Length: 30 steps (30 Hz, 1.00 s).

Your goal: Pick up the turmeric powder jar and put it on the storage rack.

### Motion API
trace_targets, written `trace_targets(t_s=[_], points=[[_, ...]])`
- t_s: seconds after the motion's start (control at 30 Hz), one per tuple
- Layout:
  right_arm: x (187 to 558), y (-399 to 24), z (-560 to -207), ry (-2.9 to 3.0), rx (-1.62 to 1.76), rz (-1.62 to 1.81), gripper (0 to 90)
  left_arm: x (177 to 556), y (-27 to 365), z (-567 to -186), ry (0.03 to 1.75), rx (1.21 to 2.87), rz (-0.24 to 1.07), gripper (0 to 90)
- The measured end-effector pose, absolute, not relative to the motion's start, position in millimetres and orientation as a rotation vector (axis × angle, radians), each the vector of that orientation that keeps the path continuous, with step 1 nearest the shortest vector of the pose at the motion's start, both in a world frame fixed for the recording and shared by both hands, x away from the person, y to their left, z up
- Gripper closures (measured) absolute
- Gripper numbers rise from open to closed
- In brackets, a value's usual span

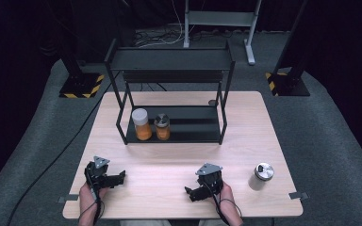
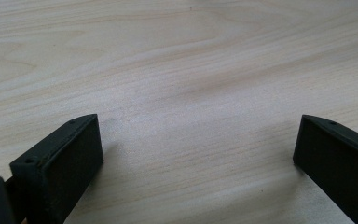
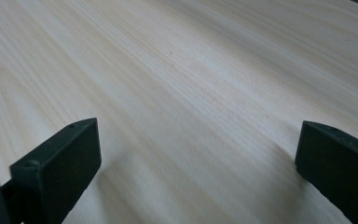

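Pale wood-grain table (image 1: pixel 179 155), smooth with a soft sheen, the grain running in fine streaks under the matt black plastic jaws. On the matt black metal rack (image 1: pixel 169 61), two clear jars of orange contents: one jar (image 1: pixel 142 124) with a white plastic lid, the other jar (image 1: pixel 162 127) with a shiny metal cap. Right of the rack, near the table's edge, a shaker (image 1: pixel 261 176) with a glossy metal top. Grey carpet (image 1: pixel 330 132) looks rough.

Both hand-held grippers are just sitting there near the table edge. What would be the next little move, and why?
Probably the right hand-held gripper should swing toward the shaker standing alone at its right. Its jaws are wide open with bare table between them, so it is free to grasp. The left hand-held gripper is also open but farther off. Two jars already stand on the rack.
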State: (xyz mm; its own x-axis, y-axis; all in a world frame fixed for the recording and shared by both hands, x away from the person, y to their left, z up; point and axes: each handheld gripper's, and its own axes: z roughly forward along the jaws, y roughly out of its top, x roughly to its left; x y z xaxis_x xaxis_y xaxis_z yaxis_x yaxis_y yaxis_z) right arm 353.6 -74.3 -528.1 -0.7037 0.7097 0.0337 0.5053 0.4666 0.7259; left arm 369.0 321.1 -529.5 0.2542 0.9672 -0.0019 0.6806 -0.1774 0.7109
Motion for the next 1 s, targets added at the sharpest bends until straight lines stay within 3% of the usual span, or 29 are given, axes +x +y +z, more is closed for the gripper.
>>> trace_targets(t_s=[0.33, 1.0], points=[[335, -92, -528, 2.39, 1.075, 1.089, 0.0, 369, 321, -530, 1.494, 1.933, 0.62, 0.7], [338, -93, -528, 2.391, 1.106, 1.072, 0.0, 369, 321, -530, 1.494, 1.933, 0.62, 0.7]])
